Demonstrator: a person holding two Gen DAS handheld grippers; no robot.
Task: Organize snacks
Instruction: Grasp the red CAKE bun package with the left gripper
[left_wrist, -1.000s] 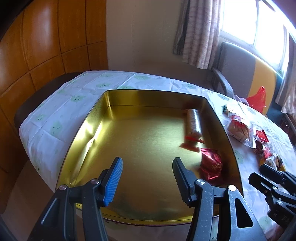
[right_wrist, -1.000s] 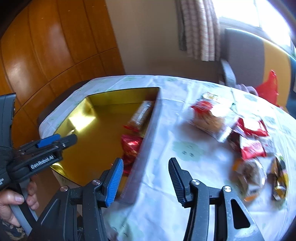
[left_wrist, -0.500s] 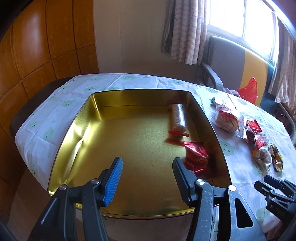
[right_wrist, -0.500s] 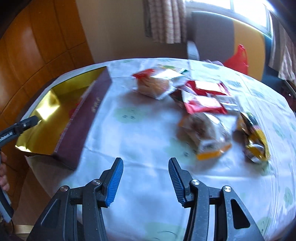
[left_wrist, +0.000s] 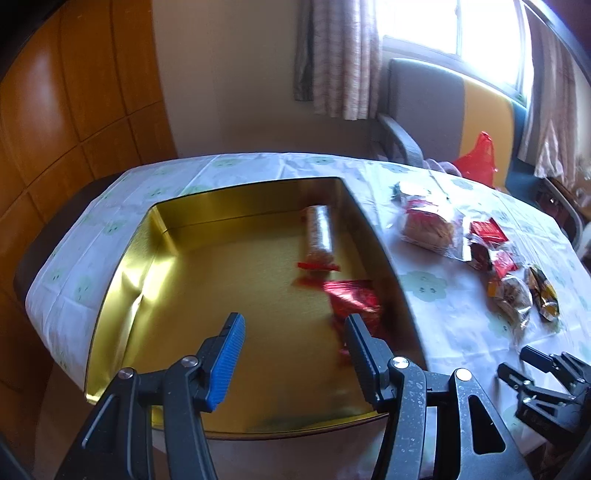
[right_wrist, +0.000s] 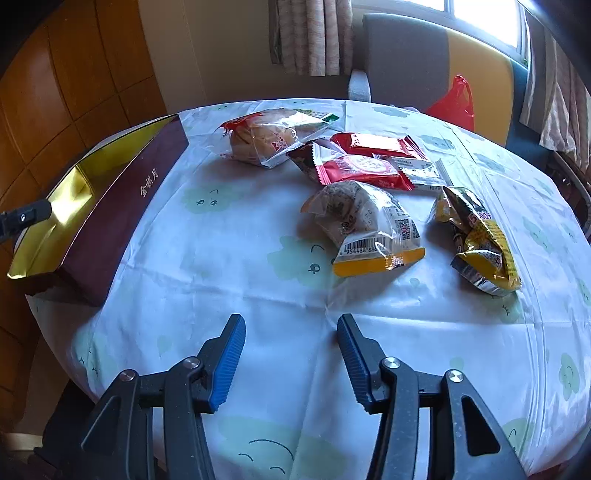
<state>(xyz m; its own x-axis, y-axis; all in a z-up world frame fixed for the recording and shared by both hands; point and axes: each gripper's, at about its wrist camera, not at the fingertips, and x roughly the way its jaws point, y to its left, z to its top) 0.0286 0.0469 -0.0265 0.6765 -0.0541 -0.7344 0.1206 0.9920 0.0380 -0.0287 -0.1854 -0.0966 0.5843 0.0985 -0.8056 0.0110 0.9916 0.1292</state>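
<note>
Gold-lined and maroon outside, the tin (left_wrist: 207, 273) is the landmark. Above its near half hangs the left gripper (left_wrist: 293, 358), jaws apart and empty; a roll of biscuits (left_wrist: 318, 232) and a red packet (left_wrist: 352, 299) lie along the tin's right wall. Right of the tin, the right gripper (right_wrist: 291, 360) is opening with nothing between its jaws, and the loose snack packets (right_wrist: 364, 221) lie beyond it on the white tablecloth (right_wrist: 236, 266). Behind the tin stand a chair (right_wrist: 406, 55) and curtains (left_wrist: 336, 55).

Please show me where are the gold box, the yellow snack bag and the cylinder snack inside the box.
gold box (left_wrist: 236, 295), left wrist view, bare floor.
yellow snack bag (right_wrist: 480, 240), right wrist view, middle.
cylinder snack (left_wrist: 318, 232), left wrist view, wrapper middle.
</note>
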